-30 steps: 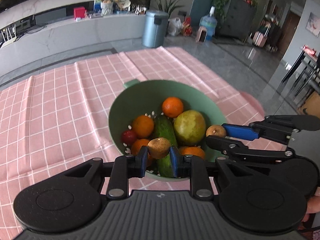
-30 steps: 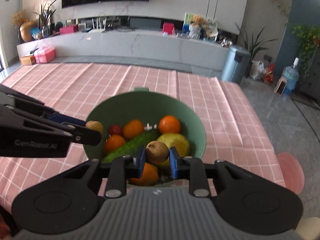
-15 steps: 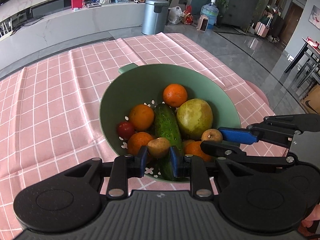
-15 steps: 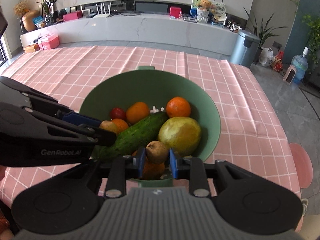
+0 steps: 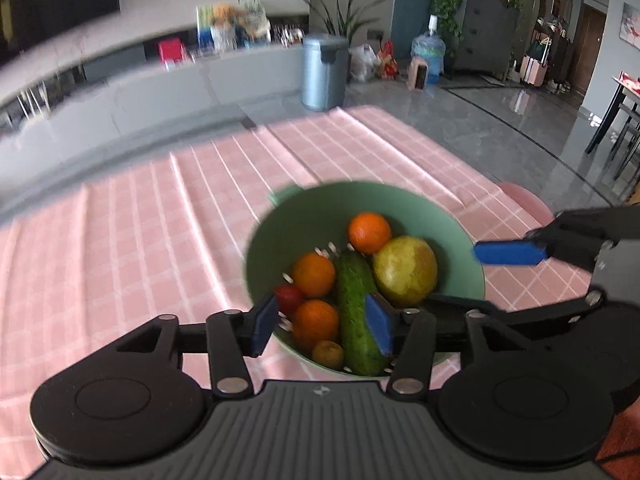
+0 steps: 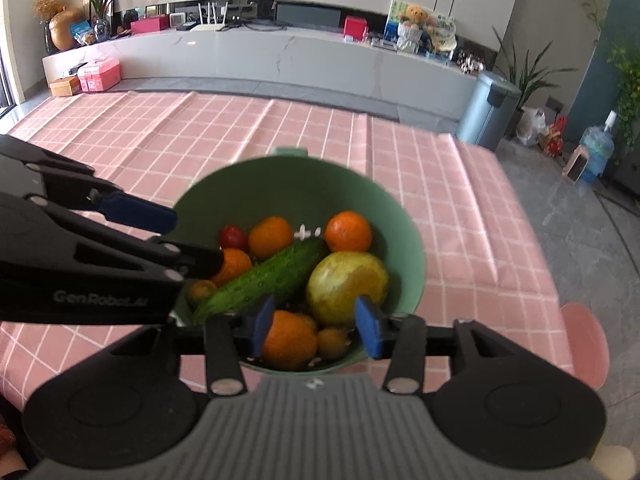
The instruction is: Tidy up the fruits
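Pink checked cloth (image 6: 460, 184) covers the table in both views, and behind it, in the upper part of the frame, I see a long grey counter (image 6: 280, 56) and one grey-blue bin (image 6: 486, 110).

On the cloth stands one green bowl (image 6: 300, 184), near the centre of the right wrist view and a little right of centre in the left wrist view. I count the fruits in it. There are four oranges: one at the far side (image 6: 348, 231), one left of it (image 6: 270, 238), one partly behind the dark finger of the other tool (image 6: 236, 264), and one at the near rim (image 6: 288, 340). There is one cucumber (image 6: 264, 278) lying across the middle, one large yellow-green pear (image 6: 346, 286) to the right of it, and one small red fruit (image 6: 233, 236) at the left. I also see two small brown fruits: one at the near rim beside the near orange (image 6: 332, 342), and one at the left end of the cucumber (image 6: 201, 291).

My left gripper (image 5: 322, 322) is above the near edge of the bowl. Its jaws are spread wide and nothing is between them. My right gripper (image 6: 314, 322) is also above the near rim, jaws spread apart, with nothing in them; the near orange and one brown fruit show in the gap, lying in the bowl.
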Motion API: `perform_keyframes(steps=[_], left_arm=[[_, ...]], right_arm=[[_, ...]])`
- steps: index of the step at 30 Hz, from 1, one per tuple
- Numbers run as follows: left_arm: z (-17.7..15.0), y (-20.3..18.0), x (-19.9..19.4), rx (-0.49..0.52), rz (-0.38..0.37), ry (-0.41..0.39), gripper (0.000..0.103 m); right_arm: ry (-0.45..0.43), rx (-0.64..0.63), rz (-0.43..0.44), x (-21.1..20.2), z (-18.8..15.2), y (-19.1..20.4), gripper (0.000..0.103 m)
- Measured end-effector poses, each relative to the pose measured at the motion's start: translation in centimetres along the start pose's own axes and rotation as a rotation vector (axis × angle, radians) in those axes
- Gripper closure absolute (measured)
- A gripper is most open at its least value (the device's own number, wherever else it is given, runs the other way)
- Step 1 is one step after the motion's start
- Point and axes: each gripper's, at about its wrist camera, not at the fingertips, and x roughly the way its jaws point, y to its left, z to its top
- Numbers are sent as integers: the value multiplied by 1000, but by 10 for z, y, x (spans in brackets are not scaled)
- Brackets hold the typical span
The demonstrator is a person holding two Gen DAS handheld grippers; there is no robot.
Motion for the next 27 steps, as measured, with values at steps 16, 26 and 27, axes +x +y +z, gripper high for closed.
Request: perform_keyframes(steps=[16,26,27], left_arm=[[-32,11,-127,-57,271,-321,15],[-67,-2,-151,-19,387,-349,12],[-71,-1,-152,-29,395,-353,12]], right_arm=[[-383,175,-33,-119,-8,14,21],[-430,246,-28,-134,-54,57,13],[-418,245,-32,-134,-57,60,13]])
